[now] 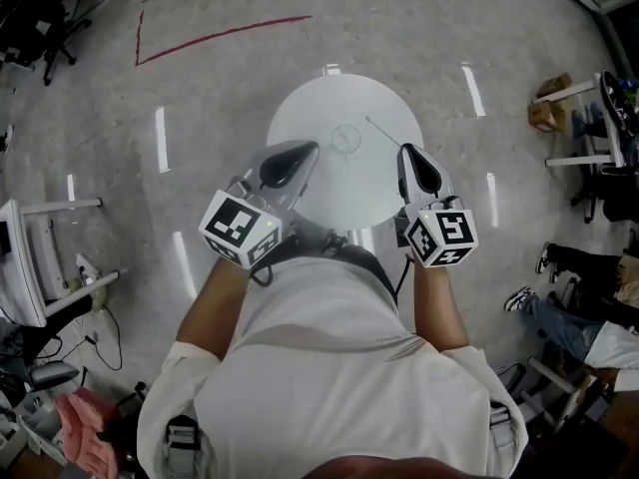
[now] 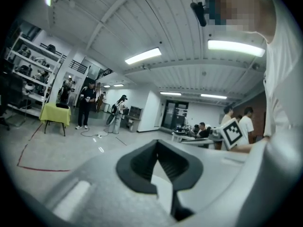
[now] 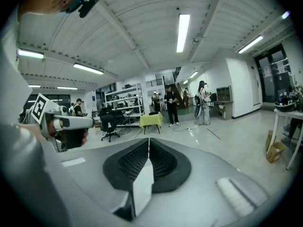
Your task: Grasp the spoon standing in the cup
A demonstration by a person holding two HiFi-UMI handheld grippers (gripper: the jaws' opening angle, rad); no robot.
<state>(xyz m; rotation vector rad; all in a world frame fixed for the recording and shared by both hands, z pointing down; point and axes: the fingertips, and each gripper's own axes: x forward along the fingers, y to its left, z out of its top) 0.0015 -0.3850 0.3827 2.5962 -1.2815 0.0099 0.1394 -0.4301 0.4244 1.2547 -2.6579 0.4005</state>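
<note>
A round white table [image 1: 329, 193] stands in front of me in the head view. A clear cup [image 1: 346, 138] sits near its middle. A thin grey spoon [image 1: 384, 134] shows as a slanted line just right of the cup; I cannot tell whether it stands inside. My left gripper [image 1: 309, 149] hovers over the table's left edge, shut and empty, a little short of the cup. My right gripper [image 1: 407, 151] hangs over the right edge, shut and empty, its tip close to the spoon's near end. Both gripper views look out over the room; left gripper [image 2: 157, 143] and right gripper [image 3: 149, 140] show meeting pads and no cup.
Red tape lines [image 1: 215, 36] mark the floor beyond the table. A cardboard box [image 1: 549, 111] and a white table [image 1: 584, 118] stand at the right, with a seated person's legs [image 1: 559, 312] below them. Standing people [image 3: 171, 105], a yellow-draped table [image 3: 151, 119] and an office chair [image 3: 109, 125] are far off.
</note>
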